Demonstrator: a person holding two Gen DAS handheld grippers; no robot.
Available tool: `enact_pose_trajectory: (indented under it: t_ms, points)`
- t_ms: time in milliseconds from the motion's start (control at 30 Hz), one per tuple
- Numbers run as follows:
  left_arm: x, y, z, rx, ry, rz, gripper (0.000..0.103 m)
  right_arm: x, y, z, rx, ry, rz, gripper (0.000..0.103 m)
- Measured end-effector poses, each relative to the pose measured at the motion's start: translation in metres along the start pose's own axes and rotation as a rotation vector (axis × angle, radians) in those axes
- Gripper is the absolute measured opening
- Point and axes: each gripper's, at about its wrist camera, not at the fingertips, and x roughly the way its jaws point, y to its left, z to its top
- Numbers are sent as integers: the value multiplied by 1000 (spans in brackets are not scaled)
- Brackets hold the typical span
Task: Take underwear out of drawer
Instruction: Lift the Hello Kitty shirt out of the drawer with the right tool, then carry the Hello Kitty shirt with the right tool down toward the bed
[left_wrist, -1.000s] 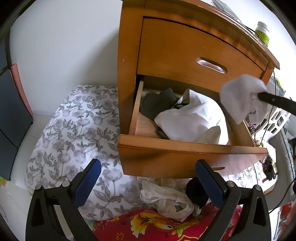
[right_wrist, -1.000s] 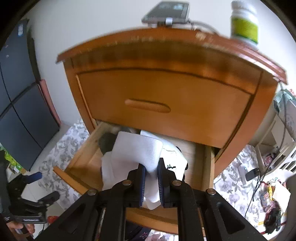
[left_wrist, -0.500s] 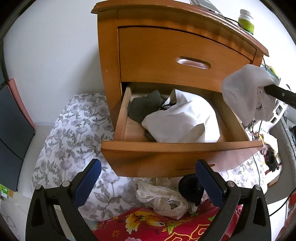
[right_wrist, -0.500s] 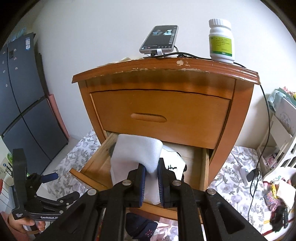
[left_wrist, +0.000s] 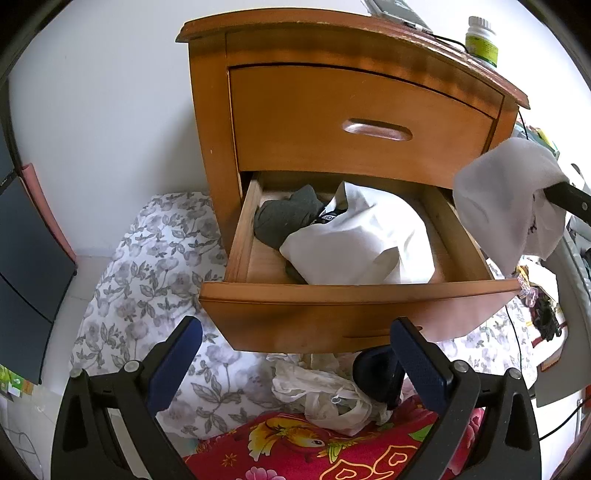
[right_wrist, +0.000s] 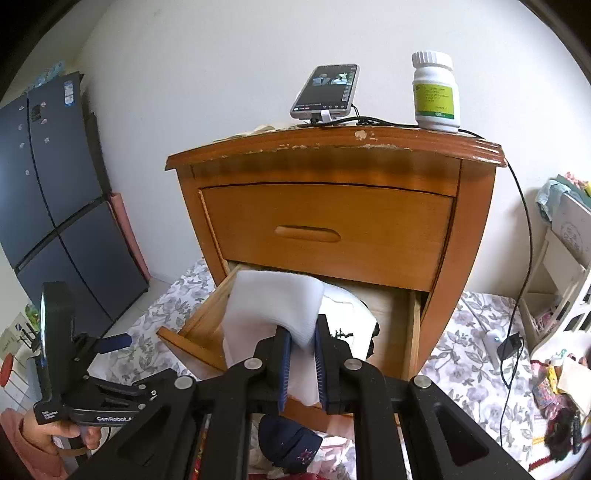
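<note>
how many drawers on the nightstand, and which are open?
2. The top drawer is shut. The bottom drawer is pulled out, with a white garment and a dark one inside. The view cuts off below, so a lower one may be hidden.

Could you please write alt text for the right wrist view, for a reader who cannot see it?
The right hand-held gripper is shut on white underwear lifted above the open lower drawer of a wooden nightstand. A phone and pill bottle stand on top.

Home bedroom: wooden nightstand (right_wrist: 332, 229), clothes-filled open drawer (left_wrist: 354, 295), floral bedding (left_wrist: 147, 295), charging phone (right_wrist: 325, 92), pill bottle (right_wrist: 436, 96) on top.
</note>
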Motion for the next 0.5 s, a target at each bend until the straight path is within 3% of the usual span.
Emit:
enact_pose_trajectory:
  t_ms: [300,500]
  points:
    - [-10,-1,2,-10,-21,-1,101,-18,6,-12,-16,-14,16,13]
    - [-11,0,-2,-17,-1,-9,101,-6,5,-38,13,72,33,13]
